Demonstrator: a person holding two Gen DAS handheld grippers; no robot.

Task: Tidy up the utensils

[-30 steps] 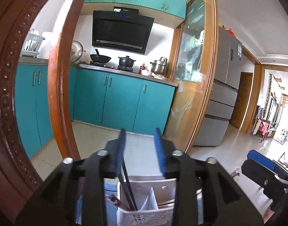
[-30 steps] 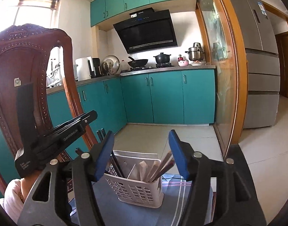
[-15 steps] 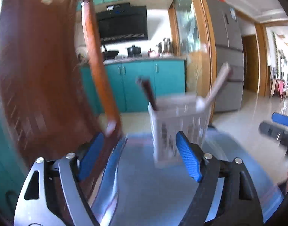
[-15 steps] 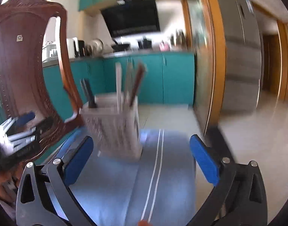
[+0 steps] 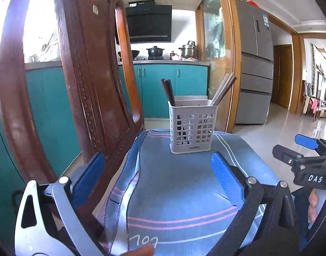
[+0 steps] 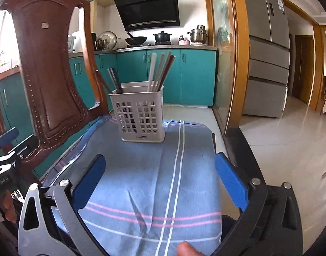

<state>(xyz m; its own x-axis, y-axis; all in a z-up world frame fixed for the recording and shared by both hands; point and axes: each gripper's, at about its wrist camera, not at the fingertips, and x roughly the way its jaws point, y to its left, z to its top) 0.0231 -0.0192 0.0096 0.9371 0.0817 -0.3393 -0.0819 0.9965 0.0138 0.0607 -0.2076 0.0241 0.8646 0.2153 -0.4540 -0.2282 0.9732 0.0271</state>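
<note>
A white slotted utensil holder [image 5: 192, 125] stands at the far end of a blue striped cloth [image 5: 180, 192]; it also shows in the right wrist view [image 6: 140, 117]. Dark chopsticks [image 5: 167, 91] lean in its left compartment and pale and brown ones [image 5: 223, 88] in its right; the right wrist view shows both the dark ones [image 6: 114, 80] and the pale ones [image 6: 160, 70]. My left gripper [image 5: 158, 170] is open and empty, low over the cloth, short of the holder. My right gripper [image 6: 160, 170] is open and empty, likewise short of it.
A carved wooden chair back [image 5: 88, 74] stands close on the left, also in the right wrist view [image 6: 49, 68]. The right gripper's body [image 5: 307, 164] shows at the right edge. Beyond the cloth [image 6: 163, 181] is tiled floor [image 6: 280, 138], teal cabinets [image 6: 184, 76] and a fridge [image 6: 267, 53].
Both grippers have pulled back and down from above the holder to low over the cloth. The left jaws, shut on dark chopsticks a second ago, are open; the chopsticks stand in the holder.
</note>
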